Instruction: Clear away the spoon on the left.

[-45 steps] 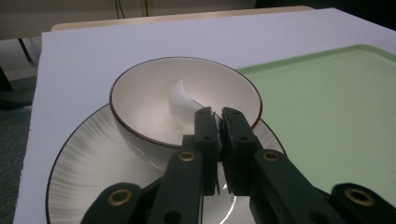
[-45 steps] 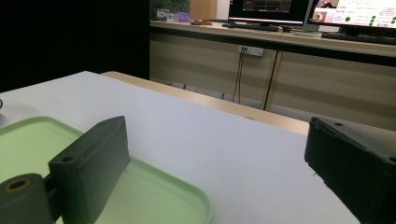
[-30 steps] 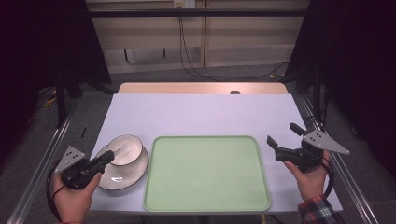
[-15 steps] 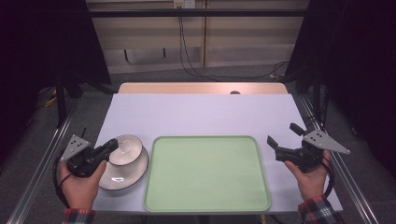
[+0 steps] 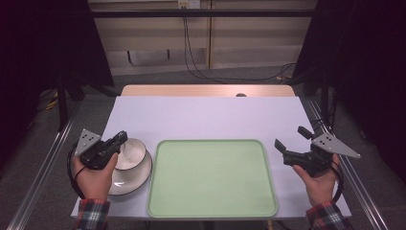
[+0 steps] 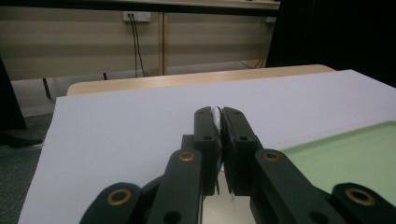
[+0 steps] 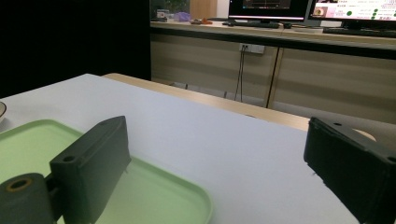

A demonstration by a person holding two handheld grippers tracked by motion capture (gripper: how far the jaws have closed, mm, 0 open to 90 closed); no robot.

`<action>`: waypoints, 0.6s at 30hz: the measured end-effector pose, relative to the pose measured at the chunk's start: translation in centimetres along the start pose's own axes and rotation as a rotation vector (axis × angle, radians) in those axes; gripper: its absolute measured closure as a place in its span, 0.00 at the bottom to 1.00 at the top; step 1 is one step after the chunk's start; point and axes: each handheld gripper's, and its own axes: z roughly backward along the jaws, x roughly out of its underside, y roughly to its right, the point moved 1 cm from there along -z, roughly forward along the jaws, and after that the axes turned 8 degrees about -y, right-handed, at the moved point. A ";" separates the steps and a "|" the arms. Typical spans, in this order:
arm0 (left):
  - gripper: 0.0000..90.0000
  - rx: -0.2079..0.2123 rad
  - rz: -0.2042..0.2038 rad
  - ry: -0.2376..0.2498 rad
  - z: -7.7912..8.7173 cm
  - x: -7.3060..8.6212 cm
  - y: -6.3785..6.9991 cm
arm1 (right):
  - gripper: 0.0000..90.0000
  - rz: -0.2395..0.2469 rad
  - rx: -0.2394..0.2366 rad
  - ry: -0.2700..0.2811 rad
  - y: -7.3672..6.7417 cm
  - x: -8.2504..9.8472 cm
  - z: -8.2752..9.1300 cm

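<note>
A white bowl point(image 5: 132, 154) rests on a dark-rimmed white plate point(image 5: 125, 184) at the table's front left. My left gripper point(image 5: 121, 137) is shut on the bowl's near-left rim; in the left gripper view a sliver of white rim point(image 6: 216, 113) shows pinched between the jaw tips of that gripper point(image 6: 218, 115). A light green tray point(image 5: 210, 177) lies bare in the middle front, just right of the plate. My right gripper point(image 5: 291, 137) hovers open just off the tray's right edge with nothing between its jaws, and the right gripper view has the tray's corner point(image 7: 154, 196) below that gripper point(image 7: 217, 140).
A white sheet point(image 5: 206, 117) covers the table, with a strip of wooden top point(image 5: 206, 90) at the far edge. Metal rails point(image 5: 45, 167) run along both sides. Cables point(image 5: 191, 52) hang down the back wall.
My left hand has moved away from the person and slightly right, its gripper staying shut at the bowl's rim. The right hand has held still.
</note>
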 end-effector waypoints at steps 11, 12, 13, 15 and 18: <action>0.95 -0.021 -0.001 0.005 -0.5 0.6 -0.3 | 0.07 0.008 -0.007 -0.007 0.0 0.0 0.0; 0.95 -0.025 -0.004 0.000 -0.5 0.6 -0.4 | 0.07 0.007 -0.003 -0.004 0.0 0.0 0.0; 0.95 -0.014 -0.002 -0.001 -0.5 0.5 -0.4 | 0.07 0.009 -0.003 -0.004 0.0 0.0 0.0; 0.95 -0.021 -0.003 0.007 -0.3 0.3 -0.4 | 0.07 0.012 -0.005 -0.005 0.0 0.0 0.0; 0.95 -0.010 0.000 0.014 -0.1 -0.2 -0.3 | 0.07 0.010 -0.005 -0.007 0.0 0.0 -0.1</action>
